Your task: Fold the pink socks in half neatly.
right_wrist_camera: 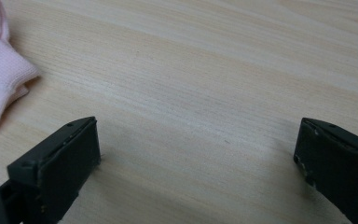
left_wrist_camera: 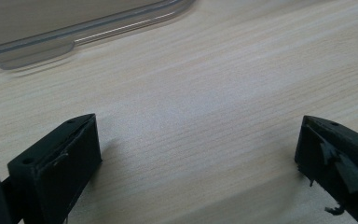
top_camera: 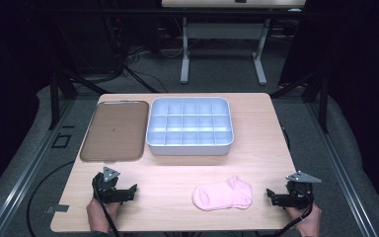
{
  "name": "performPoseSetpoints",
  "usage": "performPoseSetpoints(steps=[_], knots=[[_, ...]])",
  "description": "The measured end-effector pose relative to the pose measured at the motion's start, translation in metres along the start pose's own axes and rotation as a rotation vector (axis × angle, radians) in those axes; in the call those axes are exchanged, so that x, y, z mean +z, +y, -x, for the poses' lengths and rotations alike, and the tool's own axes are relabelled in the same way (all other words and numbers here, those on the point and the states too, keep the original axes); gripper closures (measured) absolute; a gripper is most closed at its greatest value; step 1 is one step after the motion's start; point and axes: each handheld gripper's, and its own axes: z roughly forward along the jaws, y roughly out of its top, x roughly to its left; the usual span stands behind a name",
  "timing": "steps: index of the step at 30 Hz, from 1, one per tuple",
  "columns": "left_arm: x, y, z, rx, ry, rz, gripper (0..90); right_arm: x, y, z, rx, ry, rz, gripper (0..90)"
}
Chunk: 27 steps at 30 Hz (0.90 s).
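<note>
Nearest the camera in the high view, 2 hands come in at the bottom edge, each holding tongs low over the pale wooden worktop (top_camera: 177,173). Between them, closer to the right tongs (top_camera: 270,195), lies a pink sock (top_camera: 223,193), flat on the worktop near its front edge. Its long axis runs roughly left to right, tilted slightly; which end is the toe and which the cuff is hard to make out from above. In the right gripper view a ribbed pink edge of the sock (right_wrist_camera: 0,79) is cut off at the left border, clear of the jaws. Both jaws of the right tongs (right_wrist_camera: 196,154) stand spread wide with bare wood between them.

The left tongs (top_camera: 132,190) sit near the front left corner, well apart from the sock. In the left gripper view the left tongs (left_wrist_camera: 196,154) are likewise spread wide over bare wood, gripping nothing.

Farther back sit a brown tray (top_camera: 91,148) on the left and, just beside it, a white bin (top_camera: 190,148) divided into many small compartments. The tray's rim (left_wrist_camera: 74,39) crosses the top of the left gripper view, blurred.
</note>
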Motion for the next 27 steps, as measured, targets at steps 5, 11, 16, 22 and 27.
performPoseSetpoints(steps=[5,11,16,22,27], knots=[[0.0,0.0,0.0,0.002,0.0,-0.001,0.0,-0.001,0.002,-0.002,0.003,0.0,-0.018,0.0],[0.0,0.0,0.0,0.0,0.001,-0.001,0.3,-0.012,0.008,-0.012,0.002,0.03,0.003,0.0],[0.0,0.0,0.0,-0.001,0.002,0.002,0.5,-0.028,0.024,-0.036,-0.062,0.062,0.021,0.0],[0.0,0.0,0.0,-0.002,0.001,0.002,0.6,-0.032,0.036,-0.056,-0.095,0.095,0.001,0.0],[0.0,0.0,0.0,-0.002,0.001,0.002,0.6,-0.03,0.043,-0.076,-0.134,0.129,-0.003,0.0]])
